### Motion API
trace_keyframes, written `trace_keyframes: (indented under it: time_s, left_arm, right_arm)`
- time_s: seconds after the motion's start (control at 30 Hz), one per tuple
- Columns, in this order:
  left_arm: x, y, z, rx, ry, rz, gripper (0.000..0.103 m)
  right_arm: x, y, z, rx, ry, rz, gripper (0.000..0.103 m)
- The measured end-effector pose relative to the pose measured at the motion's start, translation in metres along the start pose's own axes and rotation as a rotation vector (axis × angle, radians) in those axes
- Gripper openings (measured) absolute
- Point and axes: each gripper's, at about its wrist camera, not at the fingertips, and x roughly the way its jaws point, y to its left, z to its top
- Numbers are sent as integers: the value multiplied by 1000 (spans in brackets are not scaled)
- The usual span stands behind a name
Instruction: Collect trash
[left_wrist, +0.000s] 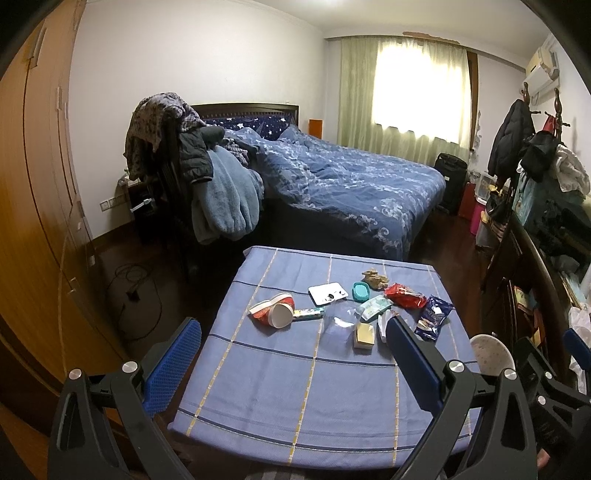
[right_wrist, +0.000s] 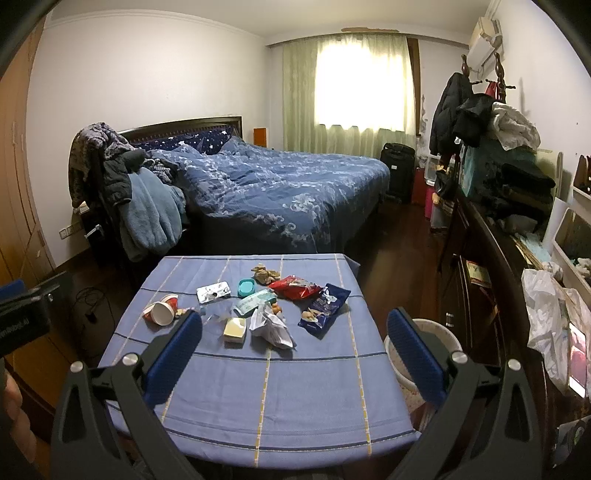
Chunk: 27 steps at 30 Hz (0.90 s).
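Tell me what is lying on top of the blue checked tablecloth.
On the tablecloth: a tipped paper cup, red snack bag, dark blue snack bag, teal lid, crumpled white paper. Whatever lies under them is hidden.

The right gripper (right_wrist: 294, 334) hovered with fingers spread wide above a blue-clothed table (right_wrist: 229, 398). Litter lay on its far half: a tipped paper cup (right_wrist: 161, 313), crumpled white paper (right_wrist: 271, 326), red wrapper (right_wrist: 294, 287) and dark blue snack bag (right_wrist: 325, 304). A pale bin (right_wrist: 421, 328) stood at right.

Bed (left_wrist: 332, 177) w/ blue duvet behind; clothes-draped chair (left_wrist: 192, 173) beside; curtained window (right_wrist: 362, 85).
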Motion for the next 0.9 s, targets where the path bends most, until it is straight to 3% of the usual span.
trace_keyframes:
  time_s: [0.13, 0.23, 0.33, 0.53, 0.9]
  left_arm:
    - [18, 3, -11, -1, 38, -20, 100]
    - [45, 12, -20, -35, 119, -82, 100]
    - [79, 15, -25, -52, 195, -97, 100]
    - [155, 15, -33, -11, 307, -47, 100]
    - [306, 34, -21, -8, 466, 135, 99]
  right_arm:
    - [11, 2, -15, -1, 17, 4, 100]
    - [25, 3, -22, -6, 45, 9, 100]
    - [46, 3, -27, -17, 77, 9, 100]
    - [93, 7, -37, -31, 154, 23, 100]
    - [174, 21, -42, -55, 257, 74, 100]
